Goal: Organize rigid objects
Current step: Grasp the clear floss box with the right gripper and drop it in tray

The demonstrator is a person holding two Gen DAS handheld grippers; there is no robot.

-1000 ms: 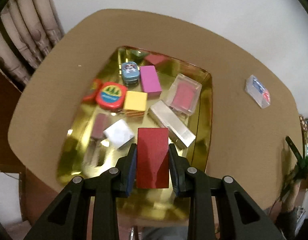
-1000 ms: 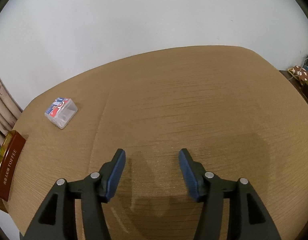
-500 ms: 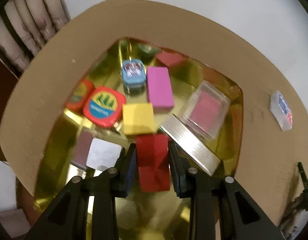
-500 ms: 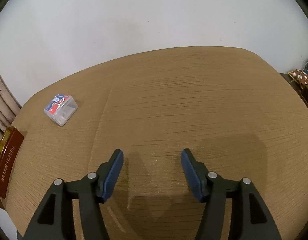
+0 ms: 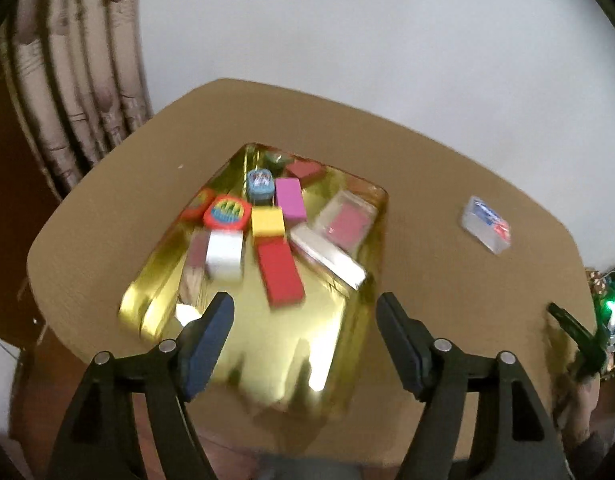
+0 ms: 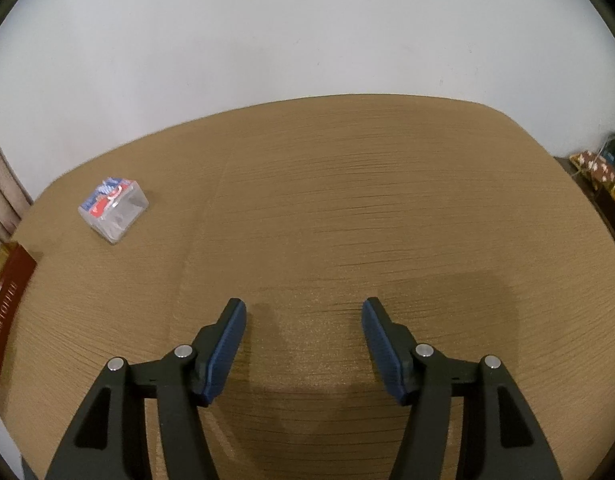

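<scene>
A gold tray (image 5: pixel 347 344) on the tan table holds several small boxes and tins. A red box (image 5: pixel 280 271) lies flat in its middle, between a white box (image 5: pixel 224 254) and a silver box (image 5: pixel 327 255). A yellow box (image 5: pixel 267 221), a pink box (image 5: pixel 290 198), a clear case (image 5: pixel 347 221), a red round tin (image 5: pixel 224 213) and a blue tin (image 5: pixel 260 184) lie behind. My left gripper (image 5: pixel 305 336) is open and empty above the tray's near part. My right gripper (image 6: pixel 304 338) is open and empty over bare table. A clear plastic box (image 6: pixel 113 209) with a red and blue label lies apart on the table; it also shows in the left wrist view (image 5: pixel 486 229).
The tray's dark red side (image 6: pixel 5 312) shows at the left edge of the right wrist view. A curtain (image 5: pixel 67 80) hangs behind the table's left corner. A white wall stands behind the table. Clutter (image 6: pixel 603 172) sits off the table's right side.
My left gripper has opened and let go of the red box, which now lies in the tray, and has drawn back and up. My right gripper has barely moved.
</scene>
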